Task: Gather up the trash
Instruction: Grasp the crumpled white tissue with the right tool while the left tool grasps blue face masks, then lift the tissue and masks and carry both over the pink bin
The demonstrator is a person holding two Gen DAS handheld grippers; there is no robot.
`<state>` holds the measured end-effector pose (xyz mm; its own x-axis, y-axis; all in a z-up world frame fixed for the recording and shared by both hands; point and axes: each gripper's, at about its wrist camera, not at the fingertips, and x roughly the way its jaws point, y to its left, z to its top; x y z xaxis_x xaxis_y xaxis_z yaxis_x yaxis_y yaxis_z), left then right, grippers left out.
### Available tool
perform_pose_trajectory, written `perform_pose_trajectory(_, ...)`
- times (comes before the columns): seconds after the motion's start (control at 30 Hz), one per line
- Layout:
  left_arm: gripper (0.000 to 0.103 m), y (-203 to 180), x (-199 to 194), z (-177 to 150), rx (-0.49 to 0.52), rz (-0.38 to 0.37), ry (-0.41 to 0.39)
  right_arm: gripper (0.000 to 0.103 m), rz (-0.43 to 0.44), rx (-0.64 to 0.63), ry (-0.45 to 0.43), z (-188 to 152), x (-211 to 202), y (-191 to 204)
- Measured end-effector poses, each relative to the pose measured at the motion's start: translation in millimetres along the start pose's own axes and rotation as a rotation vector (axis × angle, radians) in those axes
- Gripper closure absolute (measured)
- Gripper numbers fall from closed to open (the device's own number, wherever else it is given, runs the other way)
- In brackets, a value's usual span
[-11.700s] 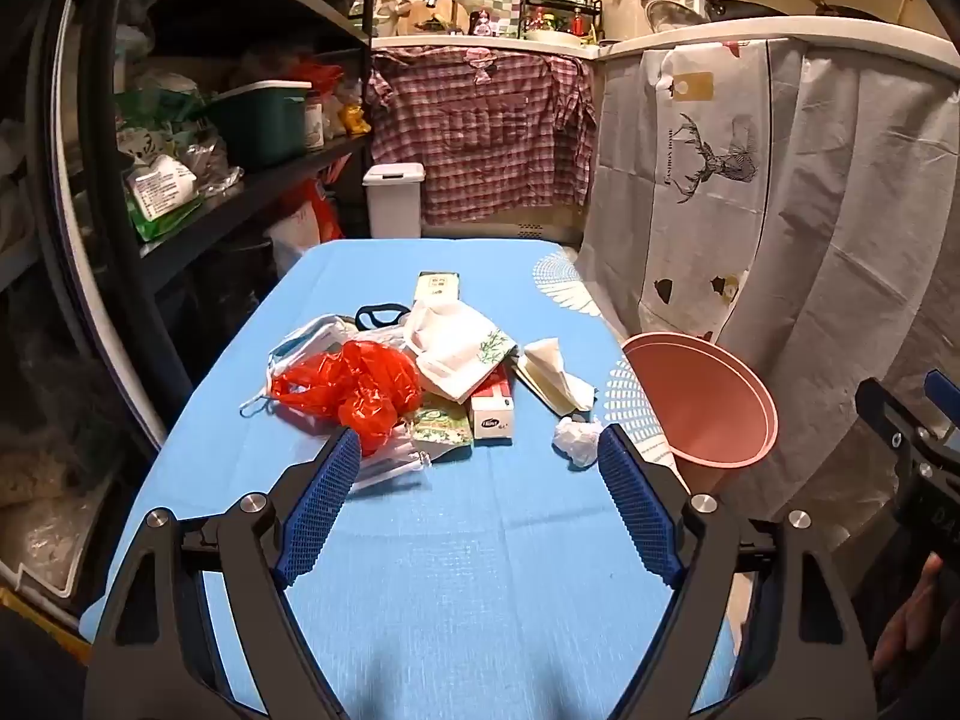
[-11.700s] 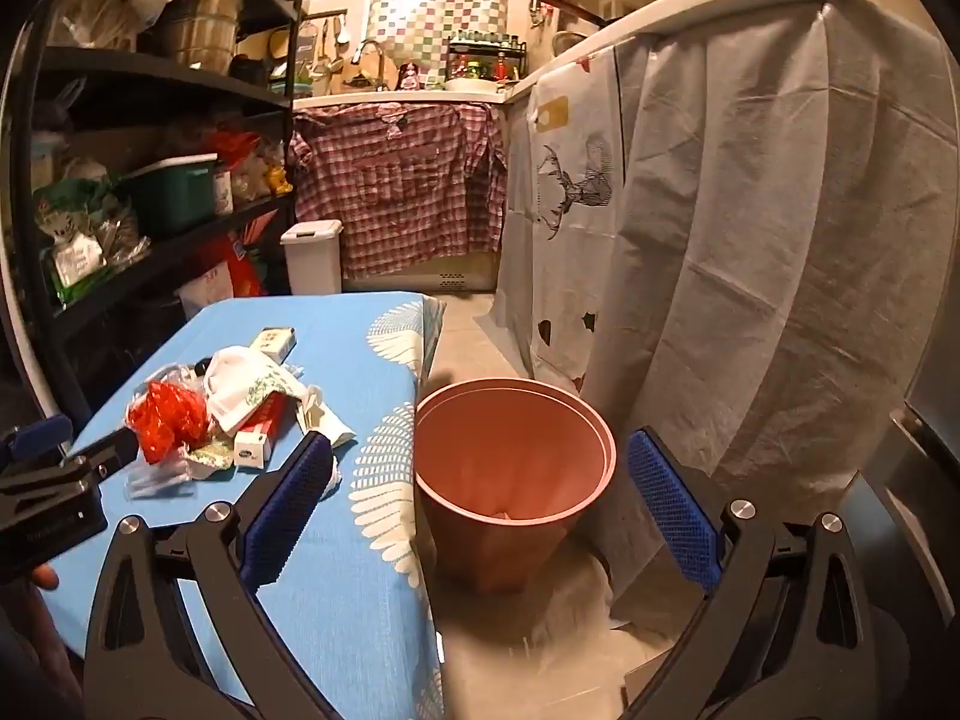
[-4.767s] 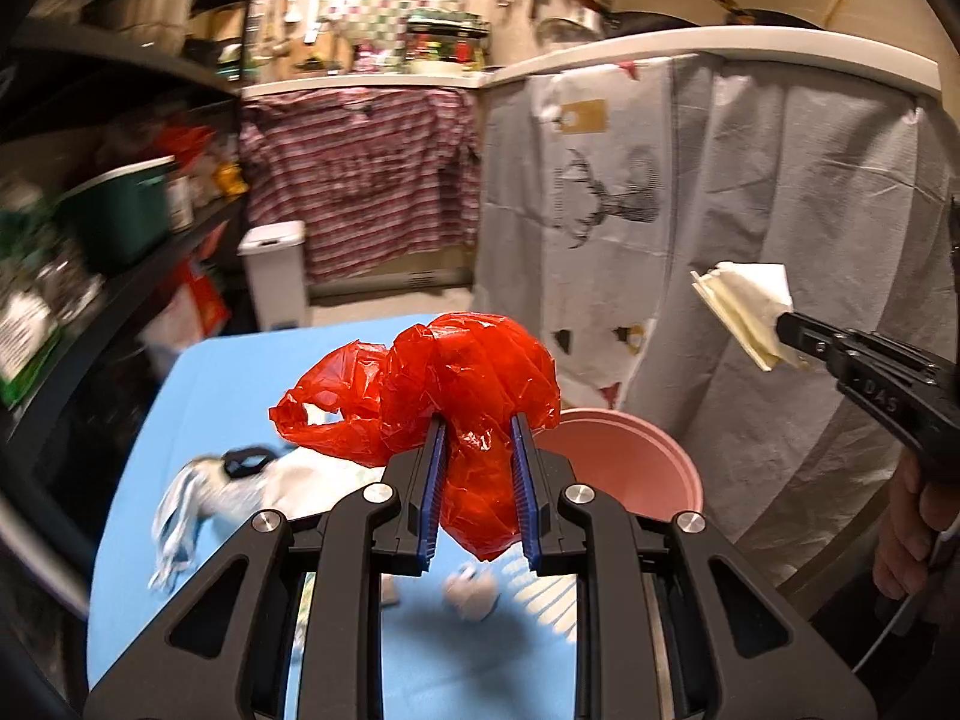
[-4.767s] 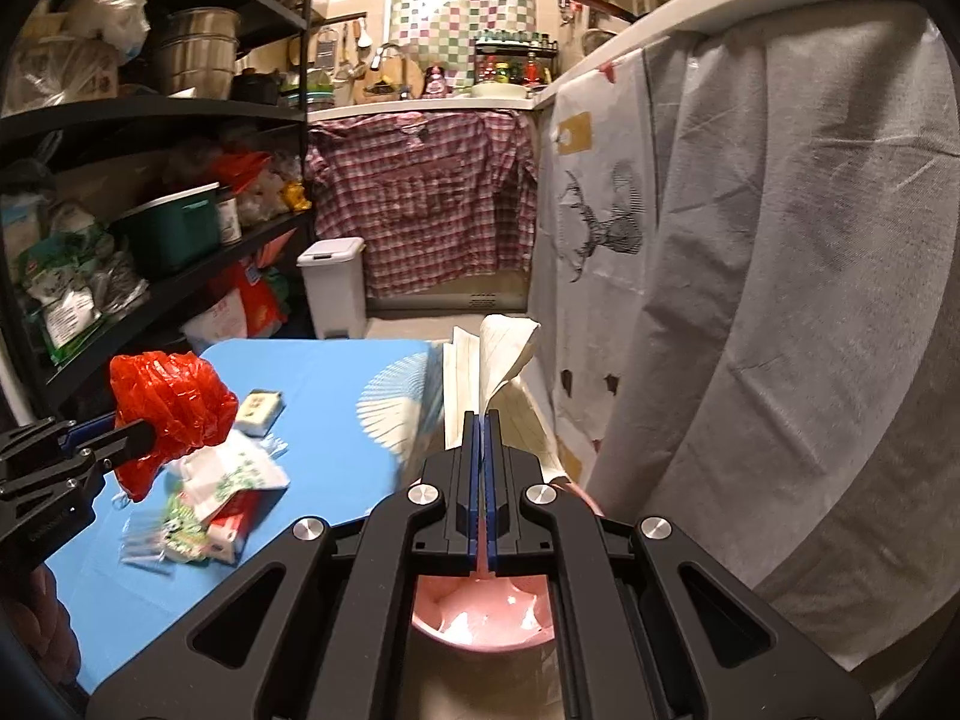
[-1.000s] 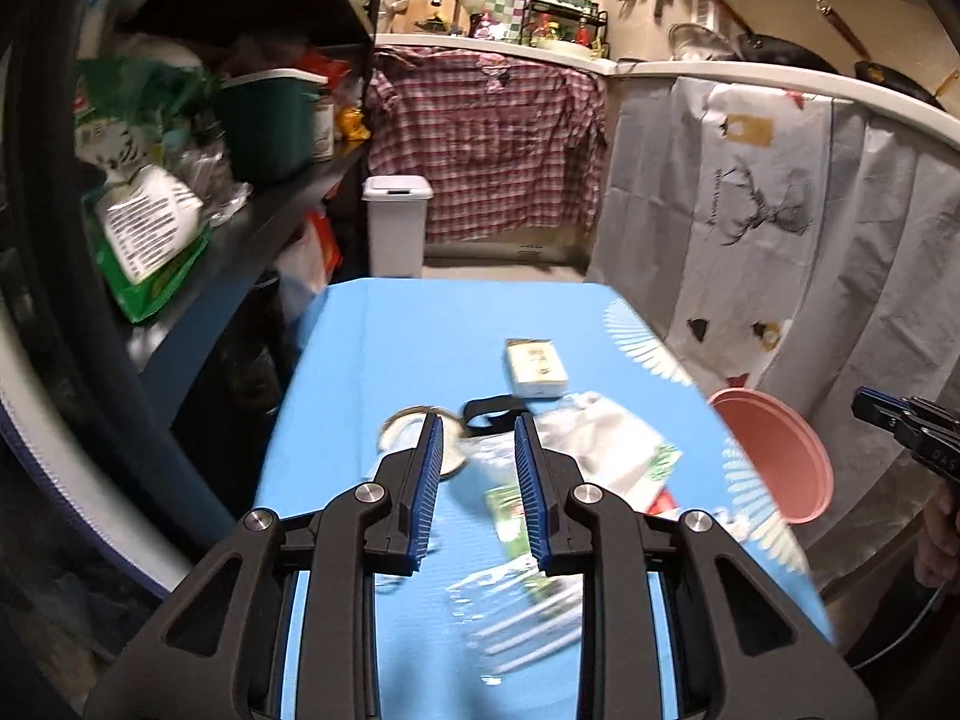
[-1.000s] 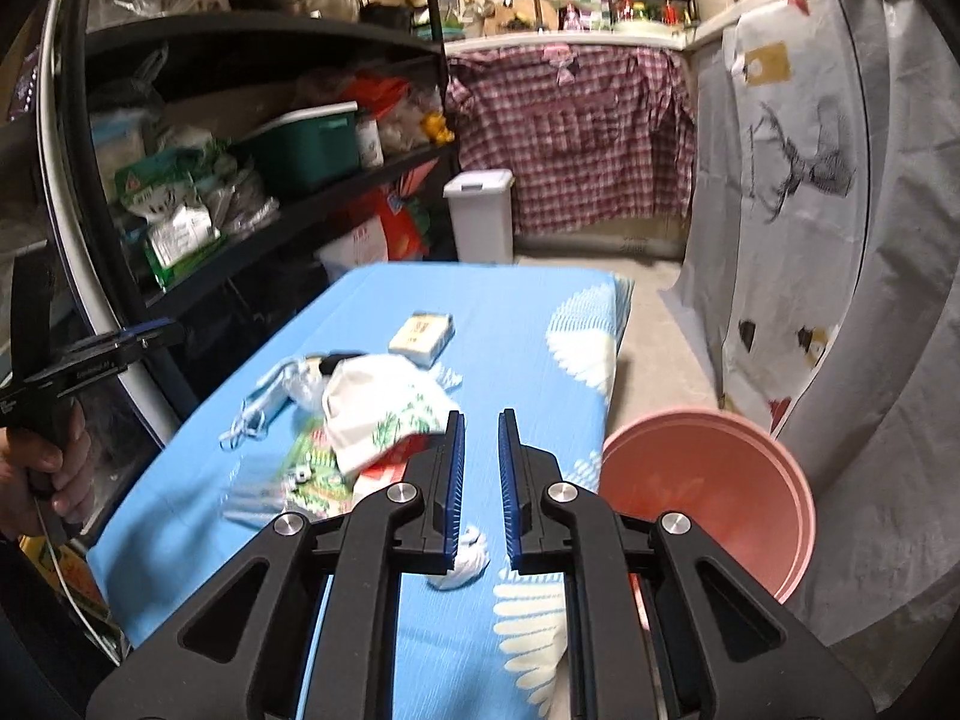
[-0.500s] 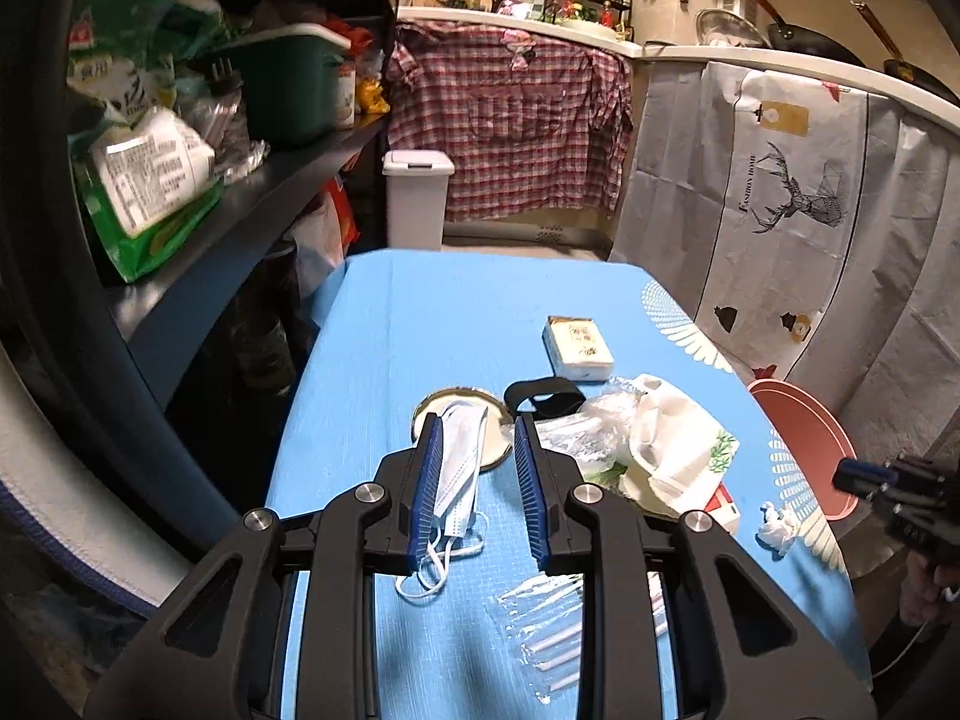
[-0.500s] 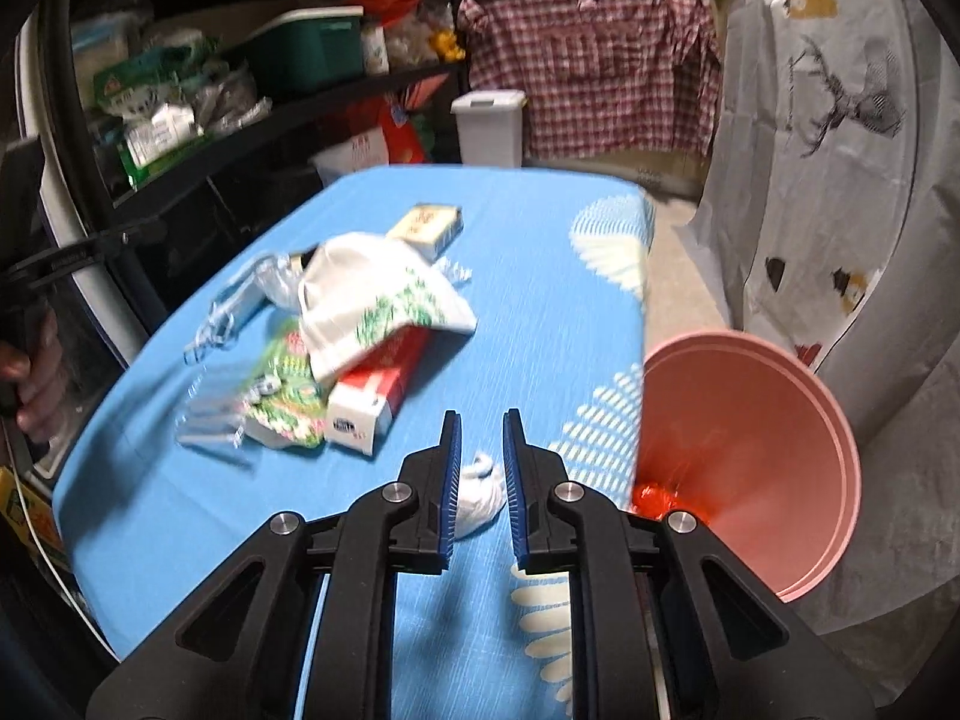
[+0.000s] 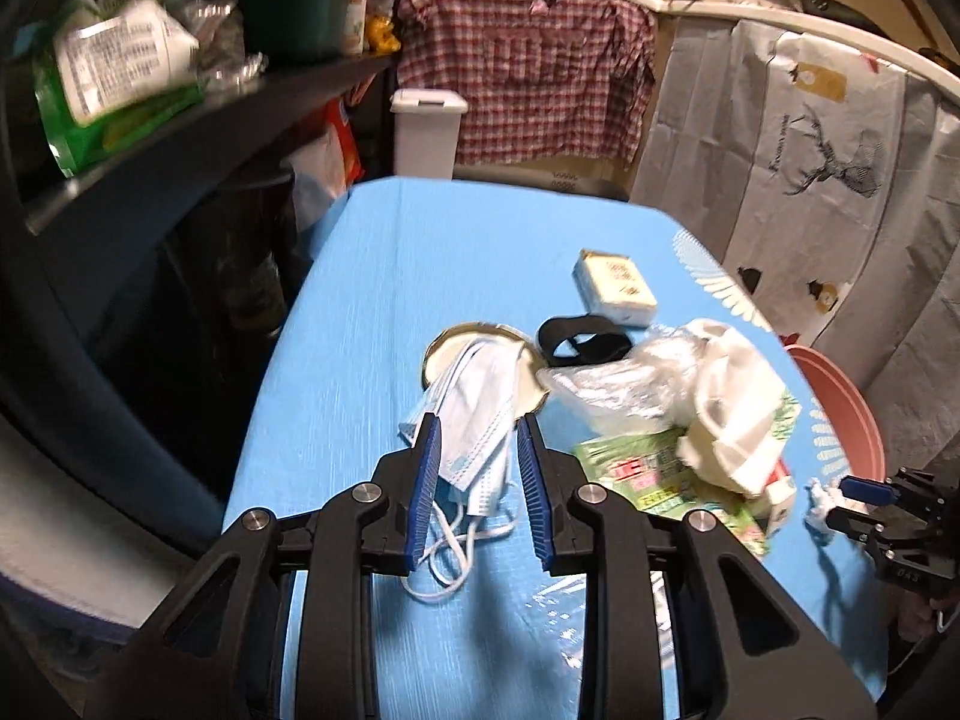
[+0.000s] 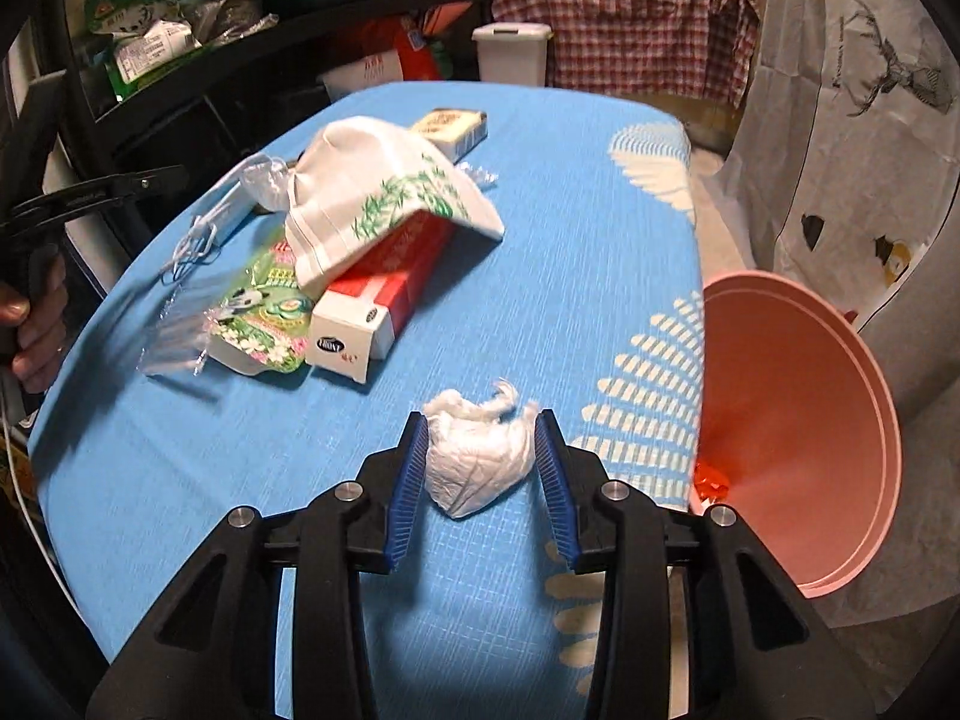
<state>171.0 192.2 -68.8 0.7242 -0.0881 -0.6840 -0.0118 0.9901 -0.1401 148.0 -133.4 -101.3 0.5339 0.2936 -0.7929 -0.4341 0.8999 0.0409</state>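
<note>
Trash lies on a blue-covered table [image 9: 372, 276]. In the left wrist view my left gripper [image 9: 478, 456] is open, its jaws either side of a pale blue face mask [image 9: 474, 420] lying on the table. In the right wrist view my right gripper [image 10: 480, 456] is open around a crumpled white tissue ball [image 10: 477, 459] near the table's right edge. A pink bin [image 10: 798, 420] stands off that edge, with a red bag [image 10: 711, 480] inside. A white paper bag [image 10: 378, 192], a red-and-white box [image 10: 384, 294] and a green packet [image 10: 264, 318] lie in a pile.
A small cream box [image 9: 615, 285], a black band [image 9: 579, 339], a round metal lid [image 9: 447, 354] and clear plastic wrap [image 9: 618, 378] lie on the table. Dark shelving [image 9: 150, 138] runs along the left. A white pedal bin [image 9: 426, 132] and grey curtain [image 9: 798, 204] stand beyond.
Both grippers have dropped lower and closer to the table and opened a little wider. The left now straddles the face mask; the right now straddles the tissue ball.
</note>
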Motion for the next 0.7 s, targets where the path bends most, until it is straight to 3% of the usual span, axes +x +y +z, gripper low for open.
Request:
perform_pose_trajectory(0.1, 0.076, 0.5, 12.3, -0.3, 0.004, 0.001, 0.018, 0.068, 0.002, -0.006, 0.008, 0.0, 3.5, 0.0)
perform_pose_trajectory(0.27, 0.076, -6.7, 31.8, -2.6, 0.037, 0.017, 0.058, 0.083, 0.012, -0.026, 0.003, 0.9, 6.0, 3.7)
perform_pose_trajectory(0.53, 0.077, -11.7, 45.1, -4.8, 0.073, 0.067, 0.090, 0.085, 0.011, -0.007, -0.043, 8.2, -2.5, -1.6)
perform_pose_trajectory(0.6, 0.088, -10.8, 44.0, -5.1, 0.073, 0.069, 0.088, 0.086, 0.009, -0.007, -0.058, 10.1, -6.0, -2.1)
perform_pose_trajectory(0.7, 0.096, -9.9, 38.2, -2.7, 0.081, 0.076, 0.072, 0.086, 0.008, -0.006, -0.080, 12.8, -11.1, -3.2)
